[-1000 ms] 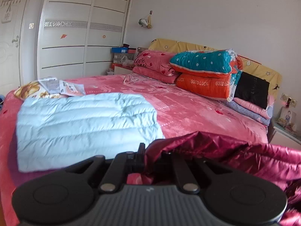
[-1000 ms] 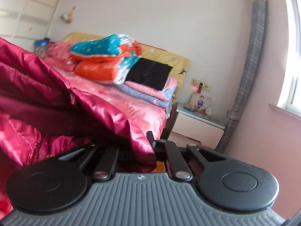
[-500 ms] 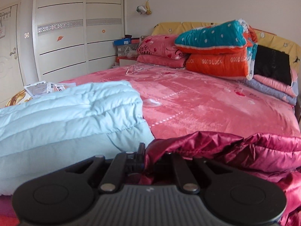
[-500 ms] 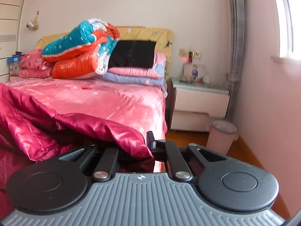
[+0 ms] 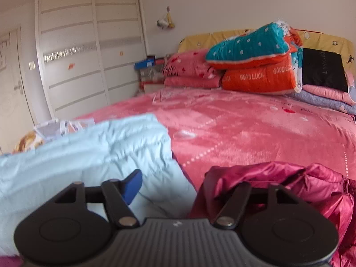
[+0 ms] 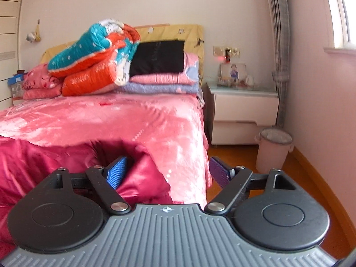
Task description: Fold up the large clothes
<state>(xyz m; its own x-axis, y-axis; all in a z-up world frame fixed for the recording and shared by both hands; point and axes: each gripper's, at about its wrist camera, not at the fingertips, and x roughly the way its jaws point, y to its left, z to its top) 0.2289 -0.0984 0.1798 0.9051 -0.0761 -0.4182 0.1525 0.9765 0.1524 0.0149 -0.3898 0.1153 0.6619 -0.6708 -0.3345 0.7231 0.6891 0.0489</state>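
Note:
A shiny magenta padded jacket (image 5: pixel 296 184) lies bunched on the pink bedspread (image 5: pixel 244 129) at the near edge; it also shows in the right wrist view (image 6: pixel 44 162). A folded light blue padded jacket (image 5: pixel 84 155) lies to its left. My left gripper (image 5: pixel 178 184) is open over the gap between the two jackets; its right finger is hidden by magenta fabric. My right gripper (image 6: pixel 169 171) is open, with a fold of the magenta jacket lying loose between the blue pad (image 6: pixel 116 171) and the purple pad (image 6: pixel 219 171).
Stacked quilts and pillows (image 5: pixel 255 62) fill the head of the bed. A white wardrobe (image 5: pixel 89 51) stands at the left. A nightstand (image 6: pixel 242 113) and a small bin (image 6: pixel 273 149) stand right of the bed on the wooden floor. Papers (image 5: pixel 60 126) lie at the bed's left edge.
Both grippers were shut on the magenta jacket and have opened. The jacket has dropped onto the bed. Both cameras sit lower, near the bed.

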